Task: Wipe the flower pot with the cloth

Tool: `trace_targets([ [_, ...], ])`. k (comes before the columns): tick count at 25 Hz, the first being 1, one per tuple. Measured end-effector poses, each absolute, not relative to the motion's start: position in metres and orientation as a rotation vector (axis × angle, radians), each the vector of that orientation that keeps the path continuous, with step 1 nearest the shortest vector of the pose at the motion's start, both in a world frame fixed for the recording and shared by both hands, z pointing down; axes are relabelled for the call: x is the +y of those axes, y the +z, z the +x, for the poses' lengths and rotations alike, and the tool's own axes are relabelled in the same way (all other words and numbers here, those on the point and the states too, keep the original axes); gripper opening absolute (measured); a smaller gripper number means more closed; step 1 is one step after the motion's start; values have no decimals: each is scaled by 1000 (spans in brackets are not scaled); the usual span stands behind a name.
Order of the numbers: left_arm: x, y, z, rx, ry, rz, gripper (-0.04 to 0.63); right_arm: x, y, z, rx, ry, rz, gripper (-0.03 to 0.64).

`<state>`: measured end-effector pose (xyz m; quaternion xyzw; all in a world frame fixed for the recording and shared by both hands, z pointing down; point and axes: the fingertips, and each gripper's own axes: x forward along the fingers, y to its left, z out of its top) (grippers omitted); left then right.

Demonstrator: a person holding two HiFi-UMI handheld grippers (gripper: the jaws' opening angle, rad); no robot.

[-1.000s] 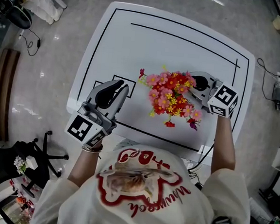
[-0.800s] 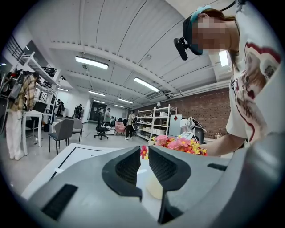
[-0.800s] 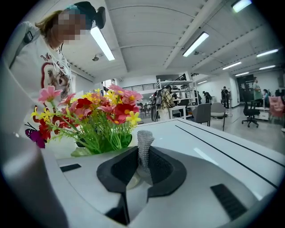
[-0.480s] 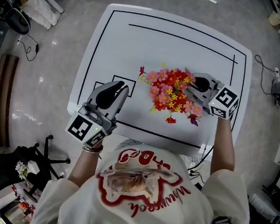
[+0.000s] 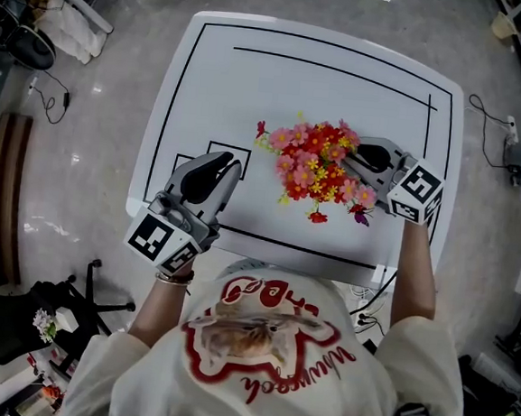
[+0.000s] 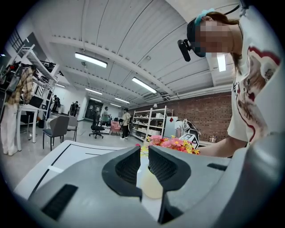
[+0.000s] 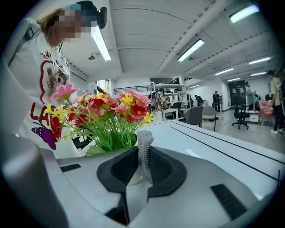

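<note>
Step in hand is judged to be bringing the cloth onto the flower pot. The right gripper is clenched on the cloth, a narrow strip of grey mesh standing up between the jaws, and is held right beside the flowers. The left gripper is kept well apart near the desk's front edge. Its jaws are drawn to a narrow slit and nothing is gripped. For a clean wipe, the cloth should be brought in below the foliage and pressed flat to the pot wall, then drawn round it with the clamp kept firm. The pot is likely light and top-heavy, so bracing from the left side is advised before any sideways stroke. Stems should not be snagged by the jaws. The pot stands on the desk towards its right half. From the head view it is hidden entirely under the bouquet. Only a pale cream sliver is seen through the jaw gap, smooth as far as can be told. Red, pink and yellow blooms on green stems spread wider than that sliver.
</note>
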<state>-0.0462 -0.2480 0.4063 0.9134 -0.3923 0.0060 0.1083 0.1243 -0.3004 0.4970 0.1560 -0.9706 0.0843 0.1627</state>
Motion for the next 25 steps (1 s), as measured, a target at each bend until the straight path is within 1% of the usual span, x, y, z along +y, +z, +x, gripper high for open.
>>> trace_targets([
  [25,-235,413,-49,-1053,35,2727,61,-270,498,133,-2739,240,596,54],
])
